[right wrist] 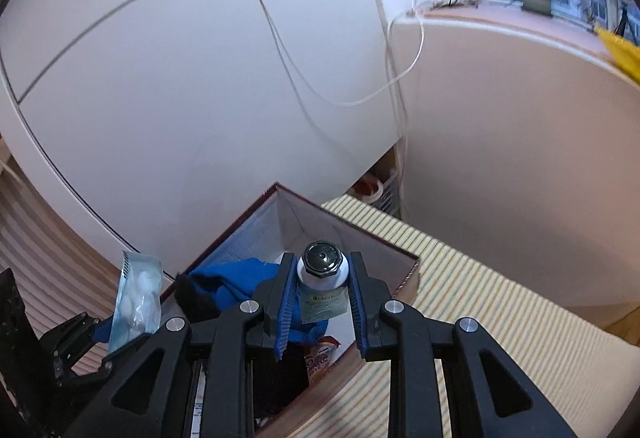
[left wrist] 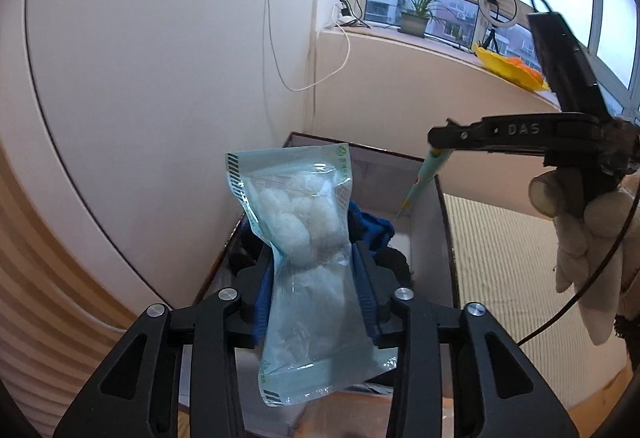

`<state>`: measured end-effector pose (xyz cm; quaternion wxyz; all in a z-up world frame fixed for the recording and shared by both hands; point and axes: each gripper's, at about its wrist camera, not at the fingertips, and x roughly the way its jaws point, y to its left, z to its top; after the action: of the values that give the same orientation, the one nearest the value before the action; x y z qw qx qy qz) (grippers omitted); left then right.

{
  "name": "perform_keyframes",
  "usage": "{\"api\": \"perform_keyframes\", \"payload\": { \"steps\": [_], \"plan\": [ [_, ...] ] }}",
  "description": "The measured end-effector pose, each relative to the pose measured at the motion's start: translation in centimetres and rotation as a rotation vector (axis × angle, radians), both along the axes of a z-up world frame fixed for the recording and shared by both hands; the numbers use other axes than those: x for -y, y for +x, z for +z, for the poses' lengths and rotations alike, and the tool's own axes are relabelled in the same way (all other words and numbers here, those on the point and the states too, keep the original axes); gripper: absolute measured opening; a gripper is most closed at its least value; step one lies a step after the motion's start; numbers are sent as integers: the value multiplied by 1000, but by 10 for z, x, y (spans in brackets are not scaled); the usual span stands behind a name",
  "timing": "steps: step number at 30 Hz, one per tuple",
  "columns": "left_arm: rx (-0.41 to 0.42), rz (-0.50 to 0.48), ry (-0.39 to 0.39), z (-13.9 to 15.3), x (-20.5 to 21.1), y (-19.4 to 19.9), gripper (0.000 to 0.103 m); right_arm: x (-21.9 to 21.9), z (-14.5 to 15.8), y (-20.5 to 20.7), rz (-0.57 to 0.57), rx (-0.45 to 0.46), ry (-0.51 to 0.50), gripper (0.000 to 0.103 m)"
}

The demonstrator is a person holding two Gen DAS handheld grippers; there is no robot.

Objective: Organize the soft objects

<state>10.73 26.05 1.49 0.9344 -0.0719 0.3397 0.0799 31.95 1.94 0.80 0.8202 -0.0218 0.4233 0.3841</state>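
Your left claw (left wrist: pixel 316 298) pinches a clear pouch of cotton balls (left wrist: pixel 304 238) at its waist, above the open cardboard box (left wrist: pixel 424 198). Your right claw (right wrist: pixel 320 302) is clamped on a small tube with a black cap (right wrist: pixel 322 270), also over the box, where a blue cloth (right wrist: pixel 236 278) lies inside.

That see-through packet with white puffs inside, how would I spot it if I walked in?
Find the open cardboard box on the striped mat beside the white cabinet. Just above it, the left claw pinches a clear, teal-edged packet of cotton balls upright at its waist. Unlike the blue cloth in the box, it is transparent and crinkly.
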Motion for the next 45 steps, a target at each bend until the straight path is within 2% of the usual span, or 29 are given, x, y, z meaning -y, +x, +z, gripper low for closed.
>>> {"api": "perform_keyframes", "payload": {
  "steps": [1, 2, 4, 5, 6, 15, 23, 31, 35, 44, 45],
  "plan": [
    [-5, 2, 9, 0, 1, 1, 48, -2, -3, 1, -1, -9, -3, 23],
    [-7, 2, 12, 0, 1, 1, 52, -2, -5, 3, -2, -14, -2, 27],
    [-1, 6, 15, 0, 1, -1, 67, -2, -7, 4, -7, -27, 4, 46],
    [-1, 7, 20, 0, 2, -1, 70, -1, -6, 5, -11, -27, 13, 59],
    [-1, 10, 24, 0, 2, -1, 71, 1, -6, 4, -14, -24, 20, 62],
    [3, 34, -14, -1, -3, -12, 71, 12, 0, -2, -17, -20, 28, 64],
    [21, 34, -8, 7, 8, -25, 71, 33, 0, -14, -31, -20, 32, 64],
    [43, 24, 9, 15, 23, -35, 71, 58, 10, -43, -26, 38, 21, 65],
    [61, 14, 9, 20, 34, -44, 71, 71, 16, -58, -24, 62, 29, 70],
    [91, 14, 19, 24, 57, -70, 72, 98, 16, -104, -14, 97, 32, 72],
    [100, 23, 21, 25, 59, -75, 75, 101, 15, -111, -12, 101, 36, 74]
  ]
}}
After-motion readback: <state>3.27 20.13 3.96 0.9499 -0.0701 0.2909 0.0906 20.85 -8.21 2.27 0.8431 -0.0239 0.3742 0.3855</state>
